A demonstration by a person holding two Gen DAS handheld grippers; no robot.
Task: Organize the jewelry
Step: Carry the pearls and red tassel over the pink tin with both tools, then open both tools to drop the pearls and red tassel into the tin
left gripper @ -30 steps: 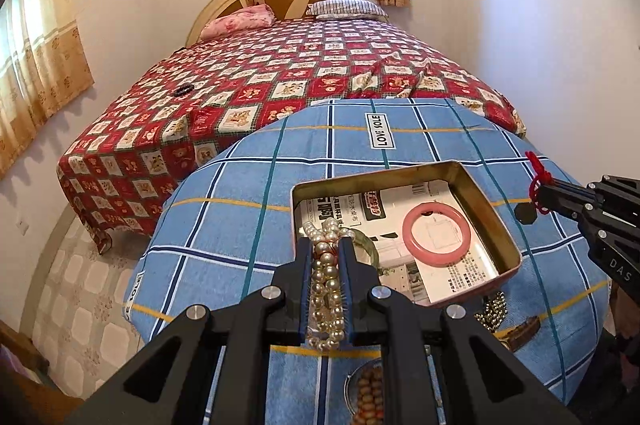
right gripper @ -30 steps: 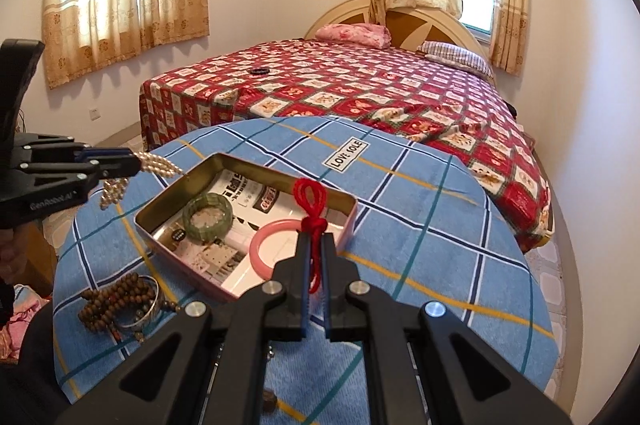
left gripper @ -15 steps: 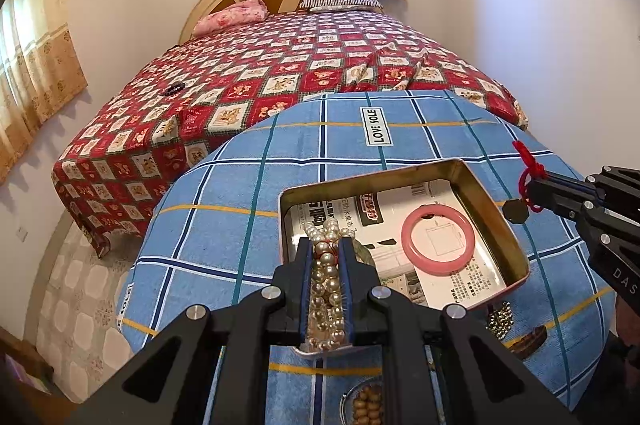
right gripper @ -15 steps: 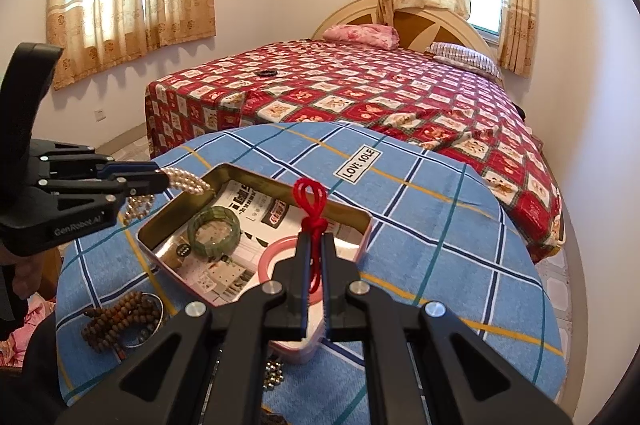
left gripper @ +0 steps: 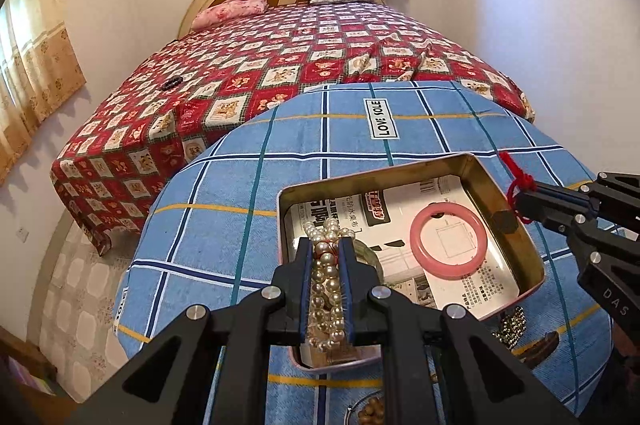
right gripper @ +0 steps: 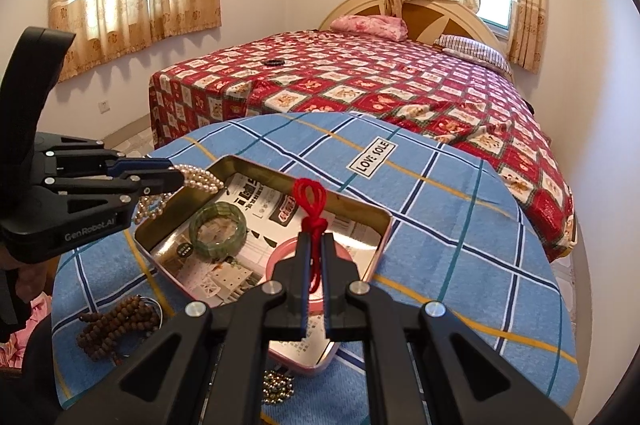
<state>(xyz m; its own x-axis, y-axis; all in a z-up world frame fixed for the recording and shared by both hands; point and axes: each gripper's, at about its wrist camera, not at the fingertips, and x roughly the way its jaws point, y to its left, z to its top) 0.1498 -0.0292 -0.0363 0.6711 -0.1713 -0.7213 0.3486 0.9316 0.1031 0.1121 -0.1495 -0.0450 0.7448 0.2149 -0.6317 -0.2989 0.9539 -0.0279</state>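
An open metal tin point(left gripper: 496, 193) point(right gripper: 382, 221) lined with printed paper sits on the blue checked tablecloth. It holds a pink bangle point(left gripper: 448, 243) and a green bangle point(right gripper: 218, 228). My left gripper point(left gripper: 326, 249) point(right gripper: 178, 179) is shut on a pearl necklace point(left gripper: 326, 281) point(right gripper: 200, 177) above the tin's left end. My right gripper point(right gripper: 315, 241) point(left gripper: 520, 199) is shut on a red cord point(right gripper: 312, 205) point(left gripper: 518, 177) with a dark pendant point(left gripper: 505, 220) hanging over the tin's right edge.
Brown wooden beads point(right gripper: 116, 325) and a metal ring lie on the cloth left of the tin. A small gold bead string point(left gripper: 510, 325) point(right gripper: 278, 387) lies by the tin's near corner. A bed with a red quilt point(left gripper: 280, 65) stands behind the table.
Both grippers have moved forward over the tin with their loads. The pearls now hang above the tin's left end and the red cord is over its right edge.
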